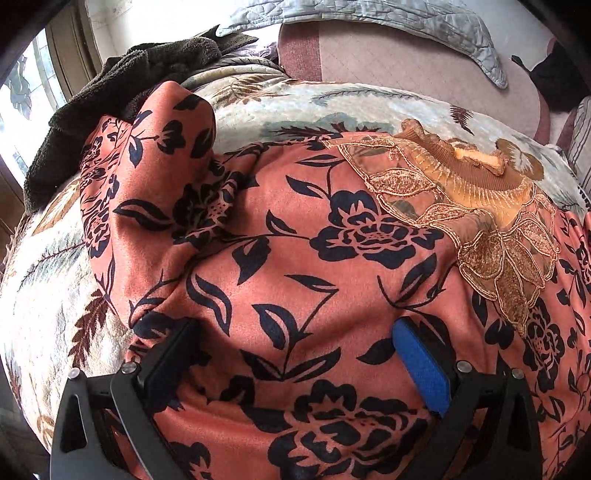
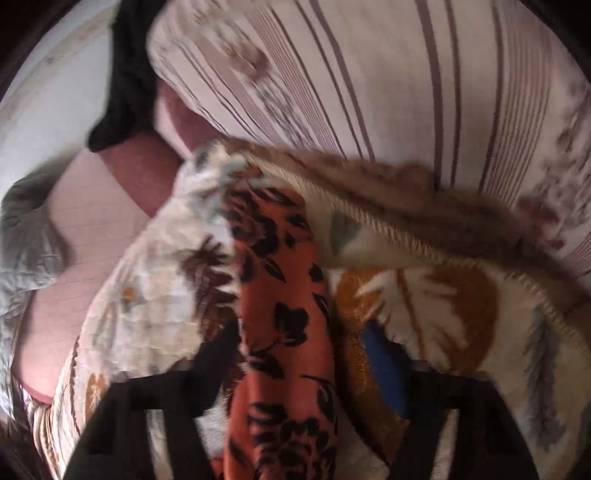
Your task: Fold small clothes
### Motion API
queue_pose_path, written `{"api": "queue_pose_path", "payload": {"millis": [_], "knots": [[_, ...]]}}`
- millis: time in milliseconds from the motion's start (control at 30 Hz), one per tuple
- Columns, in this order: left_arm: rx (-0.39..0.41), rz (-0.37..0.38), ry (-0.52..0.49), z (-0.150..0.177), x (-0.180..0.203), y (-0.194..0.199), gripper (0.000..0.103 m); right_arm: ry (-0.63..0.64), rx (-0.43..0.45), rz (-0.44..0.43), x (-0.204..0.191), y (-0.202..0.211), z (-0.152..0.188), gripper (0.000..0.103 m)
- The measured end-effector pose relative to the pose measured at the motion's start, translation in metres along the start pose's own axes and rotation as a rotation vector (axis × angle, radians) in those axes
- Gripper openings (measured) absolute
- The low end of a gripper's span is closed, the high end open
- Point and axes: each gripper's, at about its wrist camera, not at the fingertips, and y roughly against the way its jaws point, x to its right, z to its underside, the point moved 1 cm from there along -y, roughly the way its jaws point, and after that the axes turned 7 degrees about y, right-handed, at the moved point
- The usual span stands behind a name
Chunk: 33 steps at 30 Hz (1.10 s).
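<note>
A salmon-orange top (image 1: 332, 258) with black flowers and a gold lace collar (image 1: 472, 206) lies spread on a leaf-patterned blanket (image 1: 48, 295). One sleeve (image 1: 147, 177) is bunched up at the left. My left gripper (image 1: 295, 328) is open just above the top's body, its fingers wide apart and empty. In the blurred right wrist view a narrow strip of the same top (image 2: 284, 306) runs between the fingers of my right gripper (image 2: 299, 332), which is open around it.
A dark fleece garment (image 1: 110, 99) lies at the back left by a window. A grey quilt (image 1: 406, 22) and pink bedsheet (image 1: 424, 62) lie behind. A striped pillow (image 2: 369, 81) is beyond the blanket's stitched edge (image 2: 424, 236).
</note>
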Motion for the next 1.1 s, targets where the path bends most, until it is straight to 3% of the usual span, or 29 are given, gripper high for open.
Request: {"api": "queue_pose_path", "payload": {"millis": [67,167,233,400,600,767,933,967,1033,1067,1100], "knots": [[-0.002,0.0,-0.002,0.0,0.001,0.002,0.103,-0.028,-0.039,-0.032,0.006,-0.014,0.005,0.038],[-0.033,0.01,-0.007,-0.001,0.001,0.006,0.103,-0.005,0.046,-0.116,0.003,0.008,0.009,0.014],[-0.055,0.029,-0.007,-0.008,-0.001,0.009,0.103,-0.007,0.112,-0.212,0.0,0.035,0.013,0.013],[0.058,0.068,0.075,-0.021,-0.021,0.037,0.103,0.11,0.2,-0.455,-0.044,0.124,0.038,0.012],[0.157,0.039,0.151,-0.034,-0.068,0.067,0.103,0.296,0.114,-0.666,-0.152,0.19,0.113,0.012],[0.178,0.005,0.231,-0.043,-0.119,0.069,0.103,0.459,-0.014,-0.737,-0.248,0.187,0.212,0.012],[0.213,-0.011,0.284,-0.047,-0.148,0.071,0.103,0.489,-0.221,-0.814,-0.288,0.153,0.311,0.017],[0.22,-0.01,0.289,-0.046,-0.15,0.072,0.103,0.503,-0.267,-0.821,-0.292,0.148,0.326,0.024],[0.231,0.011,0.296,-0.047,-0.153,0.074,0.103,0.525,-0.362,-0.814,-0.291,0.138,0.354,0.05],[0.237,0.027,0.297,-0.047,-0.153,0.076,0.103,0.513,-0.401,-0.847,-0.284,0.137,0.366,0.073],[0.245,0.043,0.294,-0.046,-0.151,0.079,0.103,0.495,-0.412,-0.879,-0.276,0.14,0.37,0.08]]}}
